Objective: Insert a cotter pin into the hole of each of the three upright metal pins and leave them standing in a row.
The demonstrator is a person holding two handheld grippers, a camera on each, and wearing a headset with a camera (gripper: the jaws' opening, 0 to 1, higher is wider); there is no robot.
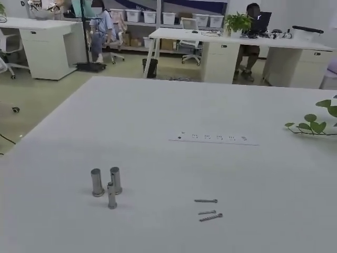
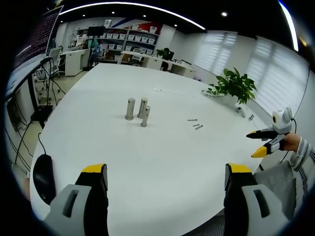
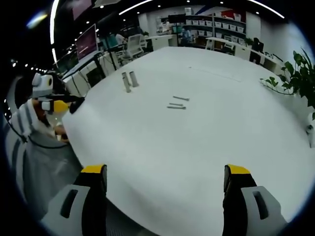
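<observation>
Smooth, matt white on the desk (image 1: 158,121), like laminate, with only a soft glare and no grain. Bare grey metal on the three upright pins (image 1: 111,195), smooth, with a dull satin shine along the sides. Thin grey metal also on the three cotter pins (image 1: 206,201), too small to tell the finish. Hard plastic on the left gripper (image 2: 166,169) and the right gripper (image 3: 166,169): light grey and matt on the bodies, yellow at the tips, black on the inner faces. Smooth, with faint sheen, on the floor (image 1: 37,100). Waxy green on the plant leaves (image 1: 316,126).
</observation>
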